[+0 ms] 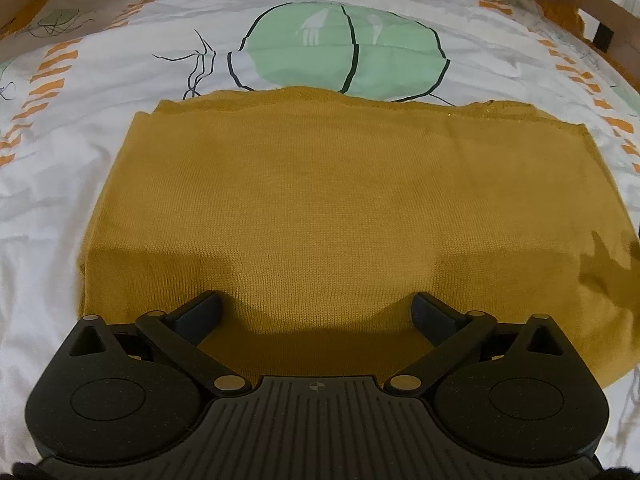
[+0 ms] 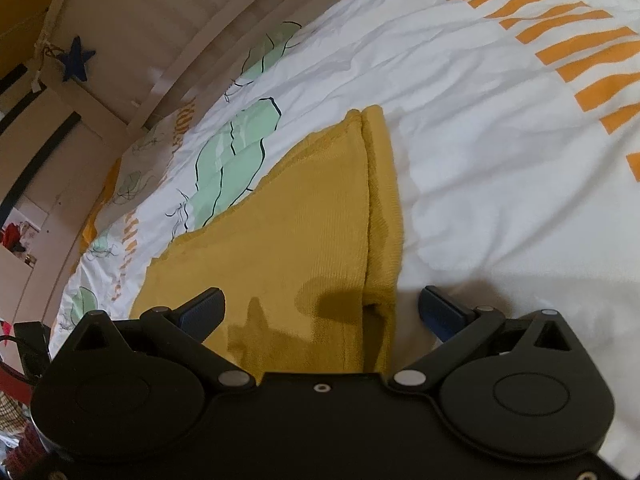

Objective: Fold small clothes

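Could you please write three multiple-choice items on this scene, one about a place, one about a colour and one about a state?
1. Where does the knitted garment lie?
A. On the printed duvet cover
B. On a wooden floor
C. In a laundry basket

2. What colour is the knitted garment?
A. Navy blue
B. Mustard yellow
C. Pale green

3. How do the left gripper and the right gripper stand?
A. Both open, holding nothing
B. Both shut on cloth
C. Only the left open

Answers: 1 A, since white bedding with green shapes and orange marks surrounds the garment on all visible sides; 2 B, as both views show one mustard-yellow knit; 3 A, because each wrist view shows the fingers spread wide with no cloth pinched between them.
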### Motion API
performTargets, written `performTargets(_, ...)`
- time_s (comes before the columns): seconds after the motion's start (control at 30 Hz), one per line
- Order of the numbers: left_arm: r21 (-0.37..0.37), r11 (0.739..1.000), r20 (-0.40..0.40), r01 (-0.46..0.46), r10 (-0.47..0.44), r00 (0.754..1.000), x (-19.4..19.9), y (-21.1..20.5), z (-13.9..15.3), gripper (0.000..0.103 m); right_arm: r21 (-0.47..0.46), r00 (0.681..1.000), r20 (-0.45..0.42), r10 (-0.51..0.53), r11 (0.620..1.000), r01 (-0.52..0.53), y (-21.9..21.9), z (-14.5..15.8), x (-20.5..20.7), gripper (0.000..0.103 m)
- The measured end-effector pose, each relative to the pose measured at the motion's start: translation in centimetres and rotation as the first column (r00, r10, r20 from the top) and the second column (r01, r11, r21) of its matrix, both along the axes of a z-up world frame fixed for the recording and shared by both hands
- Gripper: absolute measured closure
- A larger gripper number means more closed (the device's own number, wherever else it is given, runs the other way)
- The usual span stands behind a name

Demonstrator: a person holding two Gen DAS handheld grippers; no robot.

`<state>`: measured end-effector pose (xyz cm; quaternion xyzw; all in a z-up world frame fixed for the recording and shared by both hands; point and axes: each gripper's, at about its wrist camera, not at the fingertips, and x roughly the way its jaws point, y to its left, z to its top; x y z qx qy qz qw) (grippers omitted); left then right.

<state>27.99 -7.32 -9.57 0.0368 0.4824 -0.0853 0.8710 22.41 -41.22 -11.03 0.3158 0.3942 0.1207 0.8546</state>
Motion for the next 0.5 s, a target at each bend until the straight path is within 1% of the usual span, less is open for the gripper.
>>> performTargets(0.37, 0.019, 1.000, -0.009, -0.003, 0.003, 1.000, 0.16, -0.17, 0.07, 0.000, 0.000, 1.000, -0.008, 0.000, 1.000, 0.000, -0.06, 0.02, -0.08, 0.000)
performTargets(0.5, 0.025, 1.000, 0.009, -0.010, 0.009, 1.000, 0.17, -0.54, 0.83, 0.001, -0.013, 1.000, -0.003, 0.008, 1.000, -0.009, 0.02, 0.06, -0.10, 0.000)
